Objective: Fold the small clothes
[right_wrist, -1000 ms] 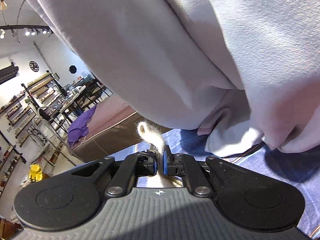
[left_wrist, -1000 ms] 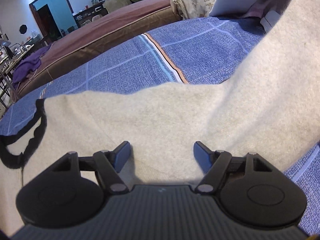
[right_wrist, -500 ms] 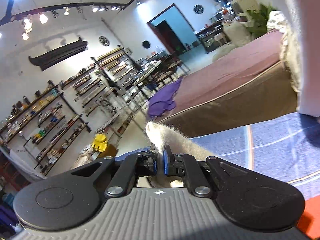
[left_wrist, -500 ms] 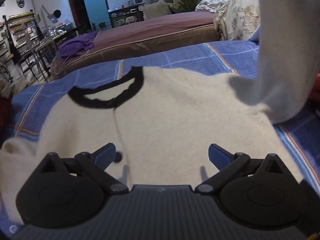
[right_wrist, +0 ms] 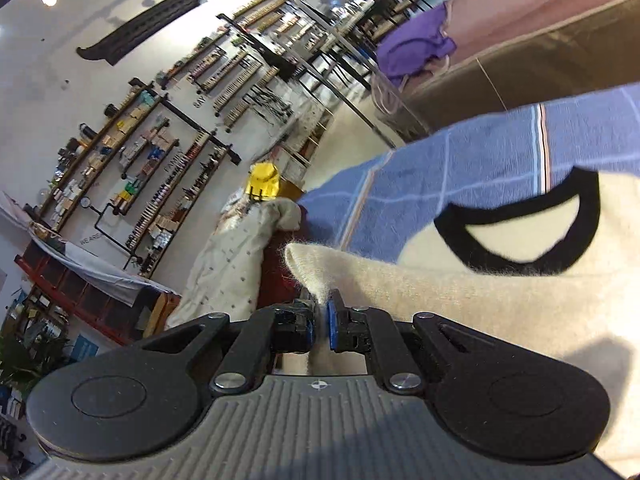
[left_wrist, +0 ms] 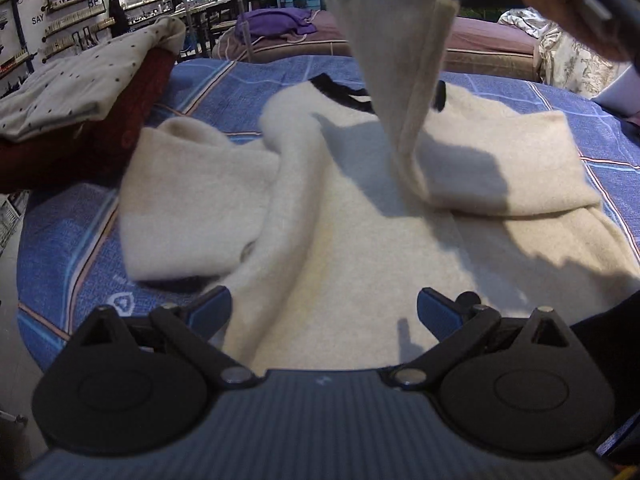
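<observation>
A cream knit sweater [left_wrist: 360, 232] with a black collar [left_wrist: 340, 90] lies spread on the blue plaid bedspread [left_wrist: 68, 252]. My left gripper [left_wrist: 324, 308] is open and empty, low over the sweater's lower body. My right gripper [right_wrist: 320, 324] is shut on the cuff of the sweater's right sleeve [right_wrist: 316, 268]. In the left wrist view that sleeve [left_wrist: 404, 64] hangs lifted above the sweater's chest. The black collar [right_wrist: 520, 232] also shows in the right wrist view. The left sleeve [left_wrist: 188, 208] lies folded at the left.
A pile of folded clothes, a dotted cream piece [left_wrist: 80, 84] on a dark red one [left_wrist: 100, 136], sits at the bed's left edge. A brown bed with a purple cloth [left_wrist: 280, 24] stands behind. Shelves [right_wrist: 160, 132] line the far wall.
My right gripper has carried the sleeve cuff up and over the sweater's chest. My left gripper has drawn back toward the hem and shifted view leftward, still open.
</observation>
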`<state>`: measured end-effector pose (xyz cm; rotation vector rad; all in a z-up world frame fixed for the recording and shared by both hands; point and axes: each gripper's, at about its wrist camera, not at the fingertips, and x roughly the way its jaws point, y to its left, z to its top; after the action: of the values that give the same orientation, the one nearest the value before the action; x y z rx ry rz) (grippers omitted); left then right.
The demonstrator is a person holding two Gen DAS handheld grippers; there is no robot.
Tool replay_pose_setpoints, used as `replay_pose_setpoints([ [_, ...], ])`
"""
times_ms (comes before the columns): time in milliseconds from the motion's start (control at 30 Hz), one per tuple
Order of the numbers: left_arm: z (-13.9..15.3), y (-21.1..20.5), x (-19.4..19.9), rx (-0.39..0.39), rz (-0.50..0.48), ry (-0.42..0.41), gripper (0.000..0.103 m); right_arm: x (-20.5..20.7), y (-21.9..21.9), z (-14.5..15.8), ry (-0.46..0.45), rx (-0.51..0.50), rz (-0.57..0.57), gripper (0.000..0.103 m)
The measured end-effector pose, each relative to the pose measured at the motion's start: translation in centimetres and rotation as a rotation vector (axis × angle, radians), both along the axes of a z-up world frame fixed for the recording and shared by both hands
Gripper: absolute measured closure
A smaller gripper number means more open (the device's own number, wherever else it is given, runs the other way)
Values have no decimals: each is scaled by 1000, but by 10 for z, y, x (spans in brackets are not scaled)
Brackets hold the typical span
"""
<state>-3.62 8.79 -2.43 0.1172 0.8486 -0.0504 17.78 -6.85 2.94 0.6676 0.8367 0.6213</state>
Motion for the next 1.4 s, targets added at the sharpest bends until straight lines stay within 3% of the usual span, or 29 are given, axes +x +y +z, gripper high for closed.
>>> replay_pose_setpoints([
  [67, -2, 7, -1, 3, 9, 7, 2, -13, 6, -19, 22, -46, -11, 88],
  [133, -5, 5, 3, -3, 11, 11, 2, -21, 8, -33, 29, -108, -30, 66],
  [167, -6, 4, 3, -2, 9, 13, 2, -23, 9, -38, 36, -132, -33, 61],
  [233, -7, 2, 4, 7, 9, 15, 2, -28, 9, -45, 57, -128, -34, 39],
  [300, -7, -1, 5, 12, 7, 8, 1, -37, -9, -41, 55, -98, -35, 38],
  [367, -5, -3, 6, 2, 2, -3, 2, -53, -30, -30, -14, -138, -49, 38],
  [467, 0, -11, 11, -11, -21, -25, 2, -80, -57, -18, -175, -361, -88, 38],
  [600, 11, -28, 22, -43, -79, -71, 5, -115, -94, -17, -273, -668, -138, 38],
  [667, 15, -37, 33, -40, -101, -101, 5, -128, -112, -28, -259, -791, -182, 36],
  [733, 13, -46, 46, -14, -108, -104, 5, -139, -137, -44, -201, -833, -245, 27],
  [767, 11, -51, 53, 0, -117, -86, 5, -144, -149, -52, -162, -828, -281, 24],
  [833, 4, -59, 63, 28, -130, -52, 5, -151, -166, -64, -96, -801, -358, 8],
  [900, -5, -64, 67, 44, -148, -40, 4, -157, -181, -68, -87, -738, -413, 0],
  [1067, -31, -67, 79, 113, -128, -14, 4, -147, -196, -79, -82, -540, -418, 0],
  [1167, -34, -63, 80, 83, -118, -35, 2, -120, -181, -87, -68, -463, -346, 0],
  [1267, -40, -63, 84, 74, -118, 8, 1, -105, -172, -102, -16, -410, -326, 0],
  [1300, -43, -63, 86, 72, -119, 17, 1, -105, -170, -102, -28, -408, -328, 19],
  [1333, -45, -63, 86, 68, -116, 18, 1, -104, -170, -102, -33, -409, -319, 53],
  [1367, -47, -64, 86, 63, -111, 19, 1, -105, -172, -102, -35, -399, -315, 54],
  [1400, -48, -65, 87, 57, -107, 19, 1, -107, -174, -101, -37, -389, -327, 62],
])
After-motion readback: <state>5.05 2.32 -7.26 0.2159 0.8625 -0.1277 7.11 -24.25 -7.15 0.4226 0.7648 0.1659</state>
